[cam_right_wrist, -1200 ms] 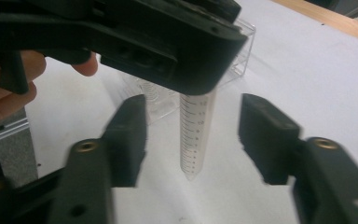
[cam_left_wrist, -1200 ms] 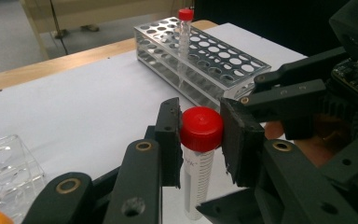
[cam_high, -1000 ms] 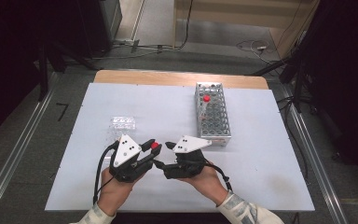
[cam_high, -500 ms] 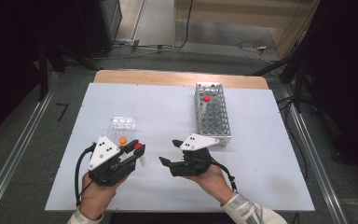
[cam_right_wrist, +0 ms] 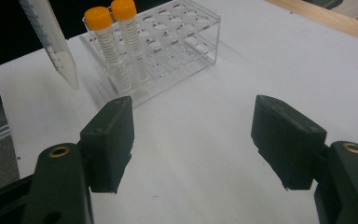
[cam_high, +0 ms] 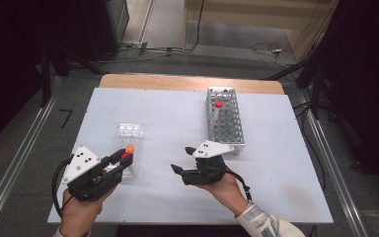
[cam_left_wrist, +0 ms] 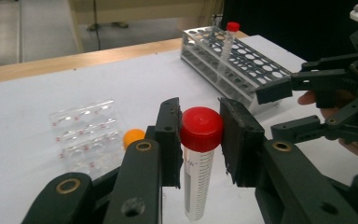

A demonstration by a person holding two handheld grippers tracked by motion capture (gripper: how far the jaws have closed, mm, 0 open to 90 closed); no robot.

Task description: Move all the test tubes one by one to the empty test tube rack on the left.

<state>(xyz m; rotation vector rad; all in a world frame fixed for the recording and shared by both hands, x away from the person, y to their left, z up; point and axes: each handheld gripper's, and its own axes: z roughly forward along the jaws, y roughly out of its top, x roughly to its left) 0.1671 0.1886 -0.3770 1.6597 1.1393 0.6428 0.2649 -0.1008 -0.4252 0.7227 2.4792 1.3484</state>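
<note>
On the white tabletop (cam_high: pixel 177 123) stand two racks. The clear plastic tube rack (cam_high: pixel 128 134) sits toward the person's left; in the right gripper view it (cam_right_wrist: pixel 168 42) shows rows of round wells, most of them unfilled, with two graduated tubes with orange screw caps (cam_right_wrist: pixel 116 42) standing upright side by side in wells at its near corner. In the high view one orange cap (cam_high: pixel 130 147) shows at that rack's near end. The grey metal tube rack with a grid of round holes (cam_high: pixel 224 123) stands well apart from it, toward the far right of the table; it holds one clear tube with a red cap (cam_high: pixel 218 104), which stands in a hole near the far end and, in the left gripper view, leans a little (cam_left_wrist: pixel 227 44), while the other holes that show there are vacant. The left gripper (cam_left_wrist: pixel 200 135) holds a clear graduated conical tube with a red screw cap (cam_left_wrist: pixel 200 154): its two black jaws are drawn in narrow and press on either side just at and below the cap, so the tube hangs upright with its tip above the table, just beside the near end of the clear rack (cam_high: pixel 127 165). In the right gripper view the lower part of this tube (cam_right_wrist: pixel 51 42) hangs at the upper left, clear of the rack. The right gripper (cam_right_wrist: pixel 196 140) is held low over bare table between the two racks, its jaws spread wide with nothing between them.
</note>
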